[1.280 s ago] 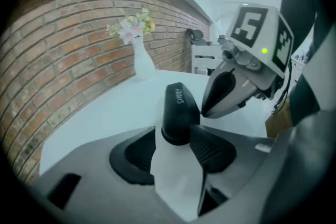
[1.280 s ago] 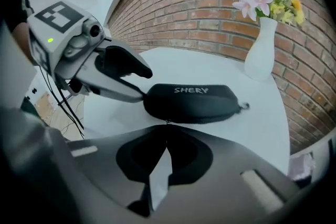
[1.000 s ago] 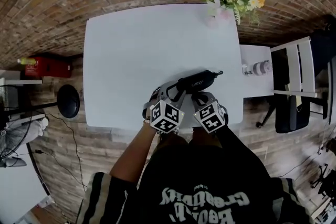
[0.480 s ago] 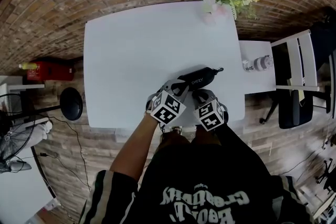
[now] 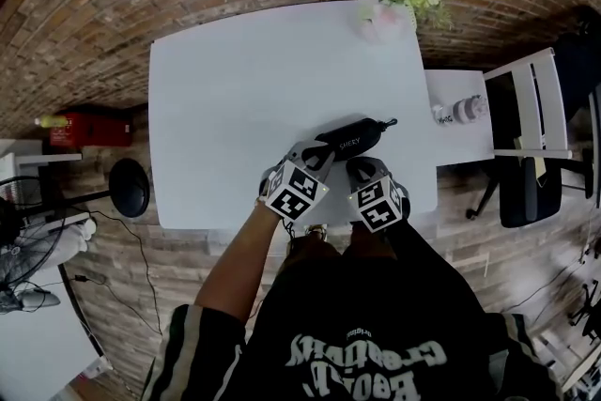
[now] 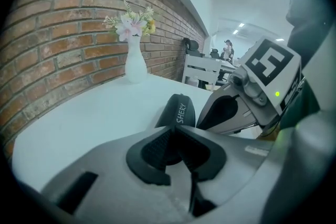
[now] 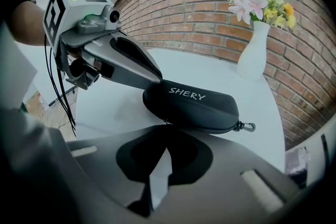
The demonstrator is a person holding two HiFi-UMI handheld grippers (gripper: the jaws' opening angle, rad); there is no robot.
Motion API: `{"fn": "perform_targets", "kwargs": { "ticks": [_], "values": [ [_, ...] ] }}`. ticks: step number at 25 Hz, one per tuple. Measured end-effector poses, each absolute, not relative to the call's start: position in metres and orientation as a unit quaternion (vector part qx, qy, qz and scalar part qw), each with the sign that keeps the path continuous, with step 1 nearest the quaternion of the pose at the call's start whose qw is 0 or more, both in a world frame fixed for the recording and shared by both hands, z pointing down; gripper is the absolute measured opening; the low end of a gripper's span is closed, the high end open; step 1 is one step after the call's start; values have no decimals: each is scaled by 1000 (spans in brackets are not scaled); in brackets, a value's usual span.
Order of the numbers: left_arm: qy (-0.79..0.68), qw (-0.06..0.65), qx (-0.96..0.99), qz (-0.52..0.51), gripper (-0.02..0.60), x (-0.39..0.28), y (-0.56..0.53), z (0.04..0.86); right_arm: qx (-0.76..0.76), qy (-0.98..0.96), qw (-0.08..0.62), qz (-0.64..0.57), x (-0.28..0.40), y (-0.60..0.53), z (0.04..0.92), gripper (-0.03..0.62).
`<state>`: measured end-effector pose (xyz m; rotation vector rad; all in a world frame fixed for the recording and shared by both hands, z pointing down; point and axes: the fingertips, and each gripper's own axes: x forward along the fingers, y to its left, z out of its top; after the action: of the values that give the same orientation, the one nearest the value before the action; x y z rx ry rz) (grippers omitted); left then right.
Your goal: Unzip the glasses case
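Bench [image 5: 244,80]: flat, matte white slab with rounded corners, set against a red brick wall [image 6: 63,23] with pale mortar lines.

Glasses case [image 7: 197,105]: lies on the bench near its front edge, long axis slanting away to the right. Elongated capsule shape with a domed lid, black with a fine matte fabric-like skin, and pale lettering on top. A zip seam runs round its waist. A small metal swivel clip [image 7: 247,126] sticks out from the far right end and rests on the bench.

Left hand-held gripper [image 6: 176,136]: smooth grey moulded shell, dark pads [image 6: 155,147] with fine ribbing. Its jaws have just been closing, and the near left end of the case sits between them. The pads press on that rounded end, so it is clenched on the case.

Right hand-held gripper [image 7: 165,128]: same grey shell and black pads. Jaws are drawn together, with the tips right at the zip seam on the near side of the case. Something small shows at the tips, possibly the zip pull, but it is too small to say for sure.

The two grippers sit side by side, the left one's tapered finger reaching over the case's left end.

Far edge of the bench: a white vase [image 6: 135,63], smooth, narrow-necked and wide-bellied, holding pink, white and yellow flowers [image 6: 128,23].
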<state>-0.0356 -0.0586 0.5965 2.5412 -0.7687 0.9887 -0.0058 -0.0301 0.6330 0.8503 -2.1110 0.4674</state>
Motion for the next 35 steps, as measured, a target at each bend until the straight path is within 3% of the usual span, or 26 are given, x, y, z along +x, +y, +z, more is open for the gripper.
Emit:
{"fn": "perform_targets", "kwargs": {
  "ticks": [32,35],
  "values": [
    [-286,154,881,344,34,-35,-59,596,367,-818,399,190,53,-55,634,14],
    [-291,184,878,333,32,-36,-58,595,365,-820,396,193,53,-55,633,14]
  ]
}}
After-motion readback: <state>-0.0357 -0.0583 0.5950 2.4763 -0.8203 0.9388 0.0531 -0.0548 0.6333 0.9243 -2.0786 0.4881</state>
